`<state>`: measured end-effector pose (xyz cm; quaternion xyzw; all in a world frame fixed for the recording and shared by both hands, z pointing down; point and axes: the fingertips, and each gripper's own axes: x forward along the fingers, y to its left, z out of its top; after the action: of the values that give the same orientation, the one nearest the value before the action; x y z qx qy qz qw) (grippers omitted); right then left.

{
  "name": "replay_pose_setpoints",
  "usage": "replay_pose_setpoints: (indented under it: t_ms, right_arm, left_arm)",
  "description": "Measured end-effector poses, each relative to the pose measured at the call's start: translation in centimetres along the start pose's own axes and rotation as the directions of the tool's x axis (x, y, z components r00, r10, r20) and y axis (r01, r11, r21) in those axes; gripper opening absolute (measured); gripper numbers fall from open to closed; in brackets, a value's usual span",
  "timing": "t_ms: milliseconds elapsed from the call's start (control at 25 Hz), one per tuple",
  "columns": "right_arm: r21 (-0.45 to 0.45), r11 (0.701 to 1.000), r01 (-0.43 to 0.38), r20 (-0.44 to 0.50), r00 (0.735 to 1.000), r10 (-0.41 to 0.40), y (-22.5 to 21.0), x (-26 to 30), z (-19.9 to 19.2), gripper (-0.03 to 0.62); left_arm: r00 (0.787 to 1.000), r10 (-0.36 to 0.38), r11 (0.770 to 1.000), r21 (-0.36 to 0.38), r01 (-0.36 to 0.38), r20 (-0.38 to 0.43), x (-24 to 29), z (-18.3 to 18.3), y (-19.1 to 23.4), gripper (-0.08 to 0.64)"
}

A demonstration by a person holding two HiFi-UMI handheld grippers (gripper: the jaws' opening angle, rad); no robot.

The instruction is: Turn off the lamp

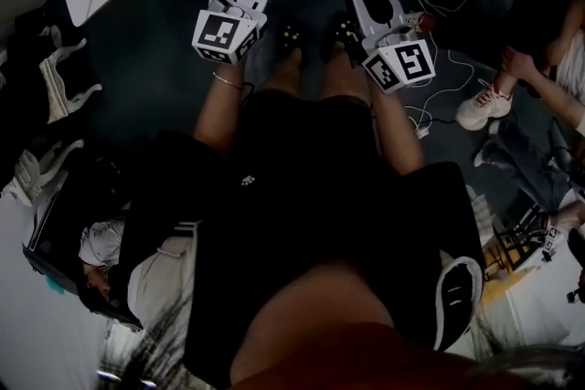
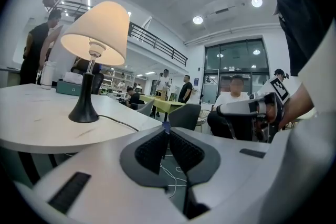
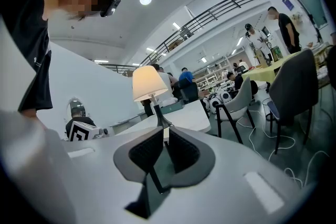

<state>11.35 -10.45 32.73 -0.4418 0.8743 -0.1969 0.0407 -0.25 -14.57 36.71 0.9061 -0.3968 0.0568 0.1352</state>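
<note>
The lamp stands upright on the round white table. Its cream shade glows, so it is on and the task is not yet done. A dark cord leaves the black foot and runs over the table top toward the edge. I cannot find a switch in any view. It may sit on the cord or under the shade; this is only a guess.

Both grippers are well apart from the lamp. The head view shows them low, side by side, just off the table edge. The left gripper has its jaws closed together with nothing between them, and it points to the right of the lamp foot. The right gripper is closed and empty too, and the lamp stem appears just above its tips, far behind them.

I judge that the step in hand is the approach. To do it well, the person should first find the switch and then bring only one gripper up to it. Closed tips are good for pushing a button. If the switch is on the cord, the other gripper should pin the cord so that it does not slide. The press should be gentle and come from the side, under the shade, because the foot is narrow and the lamp may tip.
</note>
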Motion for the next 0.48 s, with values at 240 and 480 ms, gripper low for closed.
replay_pose_setpoints:
  t_ms: [240, 480]
  right_arm:
    - [-0.009, 1.0, 0.007, -0.024, 1.0, -0.007, -2.5, 1.7, -1.2, 0.009]
    - [-0.016, 1.0, 0.0, -0.047, 0.999, 0.0, -4.1, 3.6, -3.0, 0.024]
  left_arm:
    - [1.0, 0.005, 1.0, -0.003, -0.005, 0.011, 3.5, -1.4, 1.3, 0.011]
    - [1.0, -0.006, 1.0, -0.021, 0.006, -0.01, 6.0, -4.0, 2.6, 0.055]
